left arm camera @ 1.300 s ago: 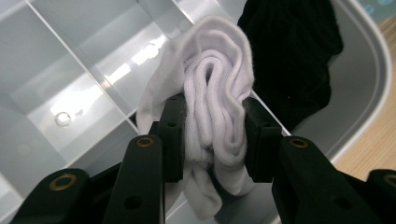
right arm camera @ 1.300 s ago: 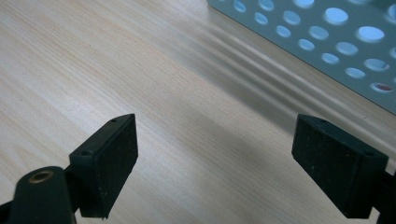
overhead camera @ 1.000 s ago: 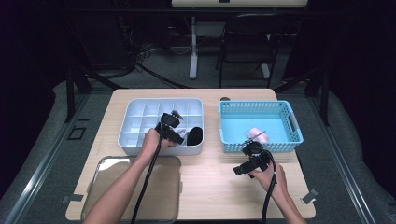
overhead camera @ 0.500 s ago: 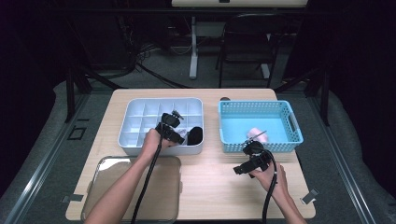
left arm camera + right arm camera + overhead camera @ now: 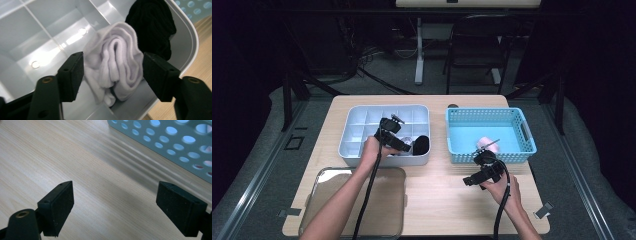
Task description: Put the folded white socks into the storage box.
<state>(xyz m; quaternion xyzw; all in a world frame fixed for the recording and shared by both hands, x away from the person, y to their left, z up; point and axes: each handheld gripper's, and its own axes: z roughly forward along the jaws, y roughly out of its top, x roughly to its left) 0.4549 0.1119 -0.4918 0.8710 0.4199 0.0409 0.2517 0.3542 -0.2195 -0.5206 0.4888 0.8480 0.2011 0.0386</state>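
Between the left gripper's (image 5: 112,75) just-opened fingers (image 5: 72,75), white rolled sock (image 5: 117,67), pads barely apart from it

Light wood table (image 5: 442,200) — grey divided bin (image 5: 357,127), blue basket (image 5: 512,117), metal tray (image 5: 392,200)

White rolled sock (image 5: 117,67) beside black sock (image 5: 152,25) in pale grey divided tray (image 5: 37,30); blue perforated basket (image 5: 175,142); light wood table (image 5: 87,170).

Socks (image 5: 117,67) in organizer (image 5: 357,131), left of basket (image 5: 522,127)
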